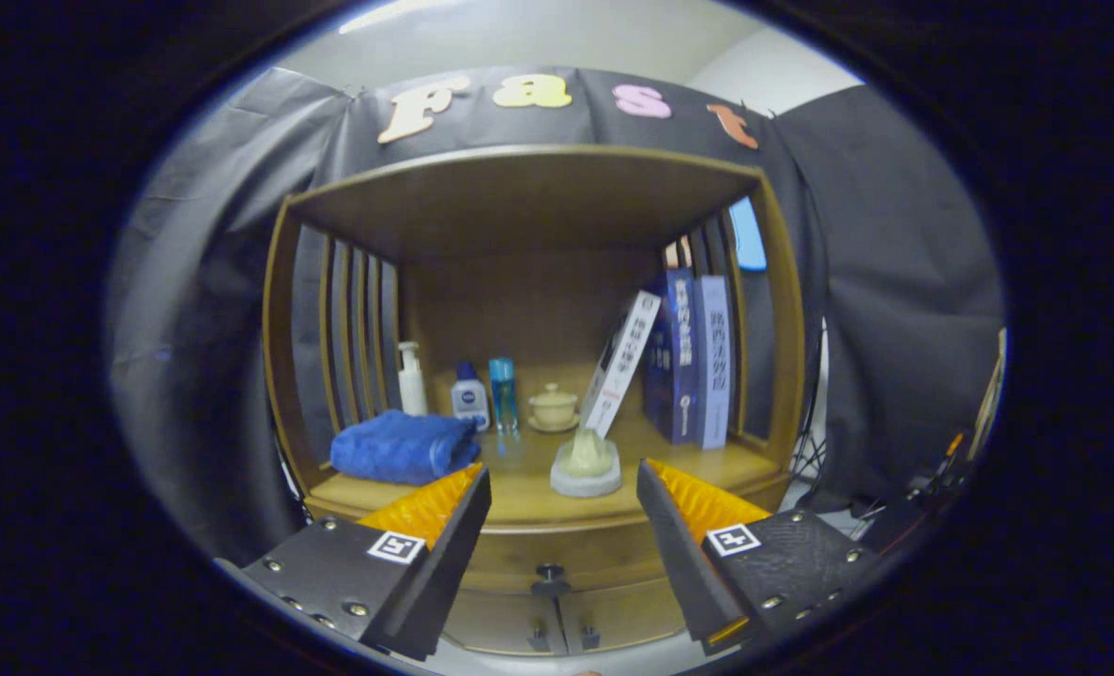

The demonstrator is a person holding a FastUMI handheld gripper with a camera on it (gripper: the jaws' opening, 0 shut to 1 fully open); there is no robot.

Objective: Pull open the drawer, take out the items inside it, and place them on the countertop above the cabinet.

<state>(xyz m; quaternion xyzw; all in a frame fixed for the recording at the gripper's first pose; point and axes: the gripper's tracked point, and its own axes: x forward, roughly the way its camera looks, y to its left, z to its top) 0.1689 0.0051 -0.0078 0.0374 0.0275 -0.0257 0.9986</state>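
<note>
The gripper (564, 488) is held spread wide, nothing between its fingers, so that the drawer knob (550, 574) sits framed in the gap just ahead; the drawer (557, 554) is seen shut beneath the countertop (519, 502), where a towel (404, 447) and books (693, 361) are already kept.

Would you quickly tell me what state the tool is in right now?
Tool: open, holding nothing; its fingers are spread apart in front of the cabinet, with the drawer knob between them and not yet touched.
</note>
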